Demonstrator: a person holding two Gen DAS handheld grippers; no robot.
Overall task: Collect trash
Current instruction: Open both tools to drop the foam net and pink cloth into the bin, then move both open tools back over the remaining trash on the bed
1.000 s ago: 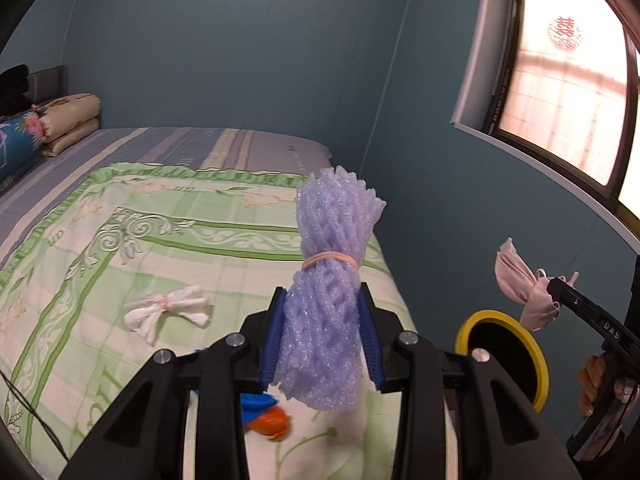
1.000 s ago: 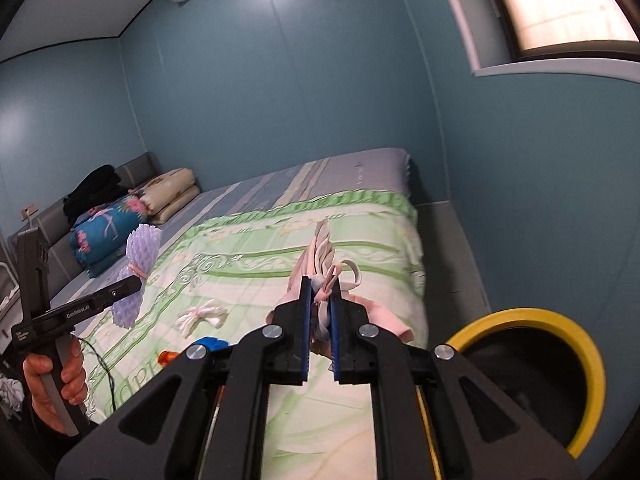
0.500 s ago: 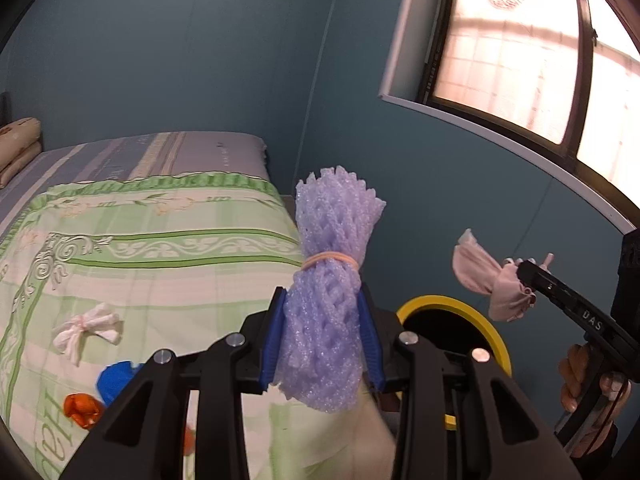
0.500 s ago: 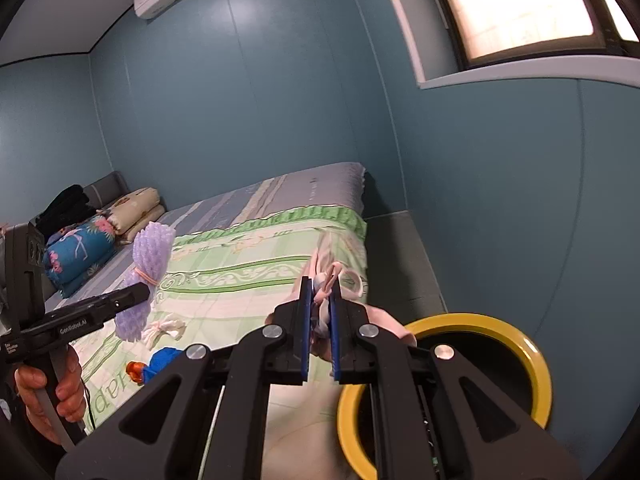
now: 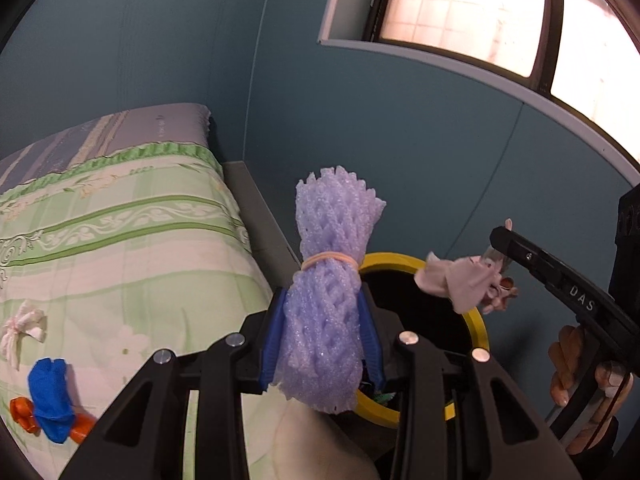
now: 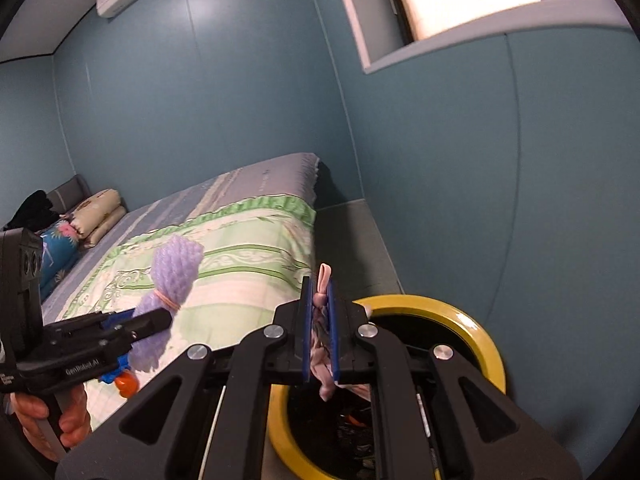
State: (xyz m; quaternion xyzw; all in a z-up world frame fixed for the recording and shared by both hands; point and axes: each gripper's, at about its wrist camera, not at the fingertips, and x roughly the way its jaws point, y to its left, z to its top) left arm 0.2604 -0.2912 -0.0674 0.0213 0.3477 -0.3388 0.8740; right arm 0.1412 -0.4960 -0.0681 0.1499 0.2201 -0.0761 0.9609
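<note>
The left gripper (image 5: 322, 336) is clamped on a purple foam net (image 5: 326, 292) tied with a rubber band, held upright just beside the bed (image 5: 120, 232) and at the near left rim of the yellow bin (image 5: 478, 324). The right gripper (image 6: 320, 336) is clenched on a pink rag (image 6: 322, 364) that hangs over the bin's opening. On the bed, far left, lie a white scrap (image 5: 20, 328), a blue scrap (image 5: 50, 400) and an orange one (image 5: 22, 414).
</note>
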